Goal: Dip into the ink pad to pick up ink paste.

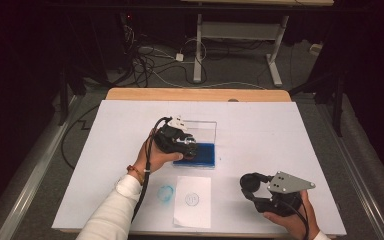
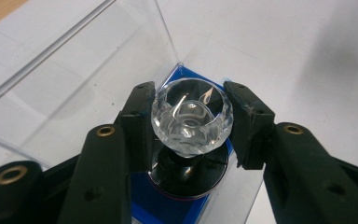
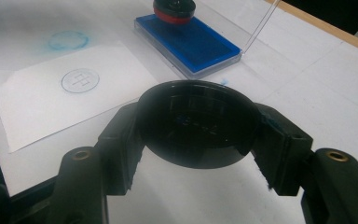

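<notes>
Clear-knobbed stamp (image 2: 192, 122) clamped by left gripper (image 2: 191, 126) on ink pad (image 3: 189, 41); right gripper (image 3: 196, 135) grips black cap (image 3: 196, 122), probably.

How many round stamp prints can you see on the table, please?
2: a crisp one on the white paper sheet, and a smeared blue one directly on the table surface beside that sheet; others could be hidden.

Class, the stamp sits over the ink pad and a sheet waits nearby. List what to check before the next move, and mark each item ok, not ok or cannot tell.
1. Left gripper shut on the stamp knob: ok.
2. Stamp base over the blue ink pad: ok.
3. Stamp face fully inked: cannot tell.
4. Pad's clear lid standing open: ok.
5. Right gripper holding the black cap, off the paper: ok.
6. Paper sheet flat, with room below its print: ok.
</notes>
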A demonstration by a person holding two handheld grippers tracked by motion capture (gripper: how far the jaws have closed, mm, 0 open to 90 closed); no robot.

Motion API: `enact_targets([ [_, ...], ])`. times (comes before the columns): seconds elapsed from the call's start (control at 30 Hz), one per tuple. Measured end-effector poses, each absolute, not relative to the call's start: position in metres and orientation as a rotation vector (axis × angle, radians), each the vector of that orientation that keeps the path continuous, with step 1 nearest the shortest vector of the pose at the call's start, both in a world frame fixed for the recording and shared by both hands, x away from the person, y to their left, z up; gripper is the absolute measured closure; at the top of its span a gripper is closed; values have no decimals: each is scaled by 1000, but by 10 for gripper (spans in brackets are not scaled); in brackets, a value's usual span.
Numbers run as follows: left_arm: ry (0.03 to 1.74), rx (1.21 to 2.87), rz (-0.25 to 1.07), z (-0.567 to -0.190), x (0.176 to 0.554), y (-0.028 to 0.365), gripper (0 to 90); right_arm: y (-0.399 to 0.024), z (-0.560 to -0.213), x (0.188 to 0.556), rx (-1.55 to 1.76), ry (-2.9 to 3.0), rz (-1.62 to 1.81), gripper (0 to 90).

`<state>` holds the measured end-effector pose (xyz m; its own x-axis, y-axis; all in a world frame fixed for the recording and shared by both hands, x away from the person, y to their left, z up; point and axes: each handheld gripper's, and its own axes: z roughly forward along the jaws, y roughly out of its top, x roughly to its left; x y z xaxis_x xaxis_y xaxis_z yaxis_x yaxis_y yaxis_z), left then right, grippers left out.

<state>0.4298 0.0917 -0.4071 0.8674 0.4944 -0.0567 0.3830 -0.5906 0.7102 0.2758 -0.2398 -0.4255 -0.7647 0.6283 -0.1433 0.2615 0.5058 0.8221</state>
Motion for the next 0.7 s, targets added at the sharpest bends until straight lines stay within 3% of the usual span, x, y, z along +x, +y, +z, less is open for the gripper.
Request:
enact_targets([
  [0.7,687,2249,204,-425,435,101,546,-239,-427,276,735,2337,1153,388],
])
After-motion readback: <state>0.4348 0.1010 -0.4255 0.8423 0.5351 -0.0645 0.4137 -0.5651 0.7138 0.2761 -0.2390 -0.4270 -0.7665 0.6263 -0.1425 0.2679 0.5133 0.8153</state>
